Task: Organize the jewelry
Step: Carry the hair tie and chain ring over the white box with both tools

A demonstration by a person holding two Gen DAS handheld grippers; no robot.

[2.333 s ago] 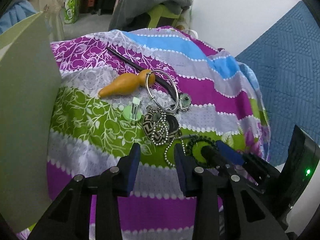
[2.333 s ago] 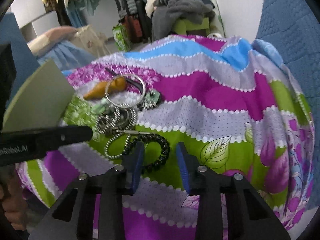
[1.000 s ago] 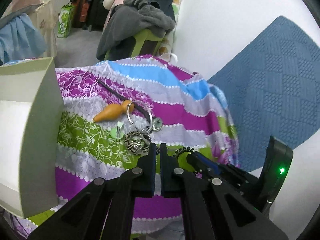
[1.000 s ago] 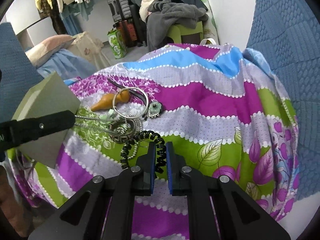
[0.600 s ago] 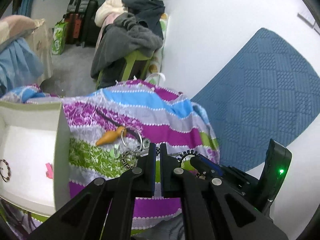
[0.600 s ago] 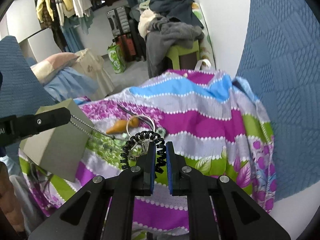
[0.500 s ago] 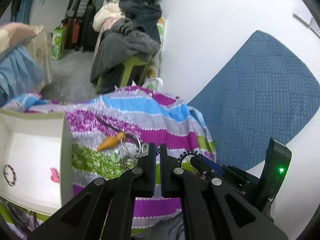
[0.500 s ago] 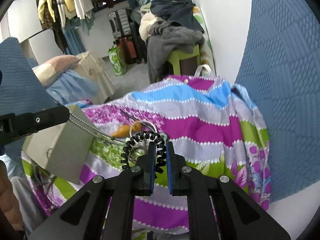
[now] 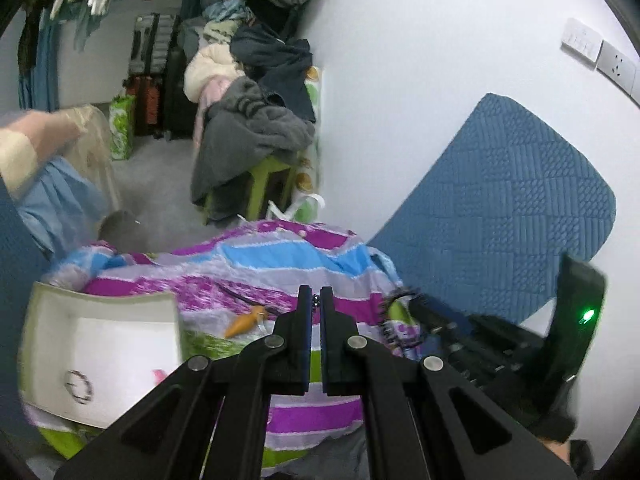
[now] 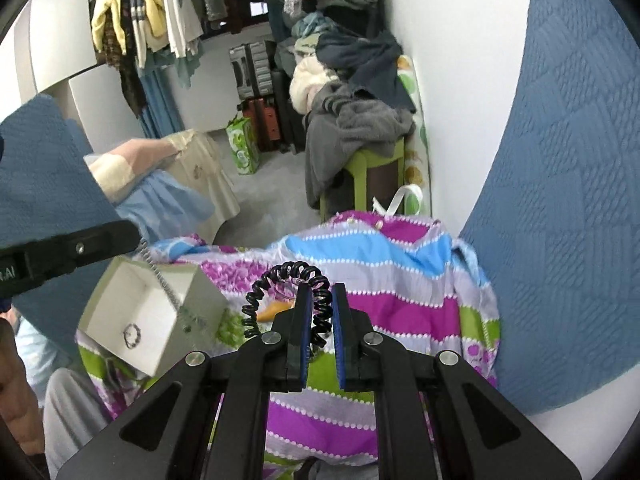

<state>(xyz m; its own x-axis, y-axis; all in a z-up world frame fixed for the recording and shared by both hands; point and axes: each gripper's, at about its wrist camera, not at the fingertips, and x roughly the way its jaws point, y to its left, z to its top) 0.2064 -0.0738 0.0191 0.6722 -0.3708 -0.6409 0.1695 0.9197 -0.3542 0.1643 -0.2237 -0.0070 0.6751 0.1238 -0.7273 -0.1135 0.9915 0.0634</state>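
Observation:
My left gripper (image 9: 316, 300) is shut on a silver ball-chain necklace; one bead shows between its tips. In the right wrist view the left gripper (image 10: 72, 254) holds the ball chain (image 10: 162, 282) hanging slantwise over the white box (image 10: 200, 300). My right gripper (image 10: 318, 306) is shut on a black coiled bracelet (image 10: 280, 276), held above the striped cloth (image 10: 400, 304). The white box (image 9: 100, 308) stands at the left, open, with a dark beaded bracelet (image 9: 78, 386) and a small pink piece (image 9: 160, 374) inside. An orange gourd-shaped piece (image 9: 244, 322) lies on the cloth.
A blue quilted mat (image 9: 500, 220) leans on the white wall at the right. Behind the cloth-covered table stands a green stool piled with clothes (image 10: 352, 128), with suitcases (image 10: 256, 76) beyond it. A person's hand (image 10: 18, 400) shows at the lower left.
Both grippers have risen well above the cloth, still shut. The chain and the black coil came up with them. The table looks smaller and the box's inside now shows.

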